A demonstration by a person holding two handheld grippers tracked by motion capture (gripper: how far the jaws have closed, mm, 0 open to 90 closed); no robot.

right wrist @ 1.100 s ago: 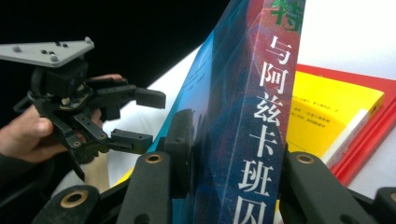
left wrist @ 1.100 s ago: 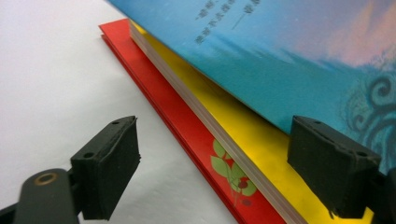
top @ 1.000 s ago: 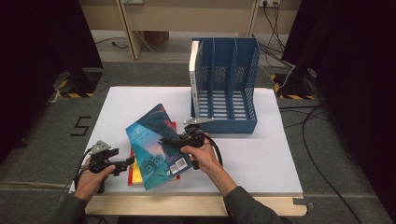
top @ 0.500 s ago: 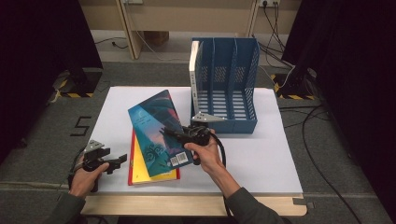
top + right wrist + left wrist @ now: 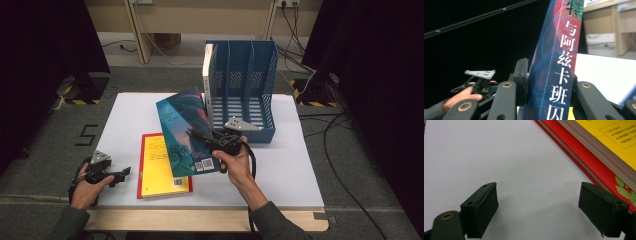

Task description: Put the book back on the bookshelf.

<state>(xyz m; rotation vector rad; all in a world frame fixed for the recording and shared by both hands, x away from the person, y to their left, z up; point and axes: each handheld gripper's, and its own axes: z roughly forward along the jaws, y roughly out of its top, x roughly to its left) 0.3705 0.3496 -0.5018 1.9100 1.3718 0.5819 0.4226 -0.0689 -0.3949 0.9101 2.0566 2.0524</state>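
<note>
You have three books here: a yellow book [image 5: 165, 165] lying flat on a red one, and a blue-covered book [image 5: 185, 131] in your right gripper [image 5: 196, 134]. There is one blue file rack [image 5: 245, 85] with three slots, and a white book [image 5: 206, 80] stands upright against its left outer wall; the slots themselves look bare from above.

Your left gripper [image 5: 124, 172] sits low at the near left corner of the white table [image 5: 295, 170], your hand wrapped round its body, jaws pointing level toward the yellow book. Its jaws stand apart with nothing between them; in the left gripper view the bare tabletop lies between the pads [image 5: 480, 213], and the yellow book's page edge [image 5: 599, 152] runs just beyond the right-hand pad.

Your right gripper is raised over the table, your forearm coming in from the near edge. Its jaws are clamped on the blue-covered book, one pad on each cover, the spine [image 5: 559, 67] rising between them. The book is tilted, its far corner near the rack's left front.
</note>
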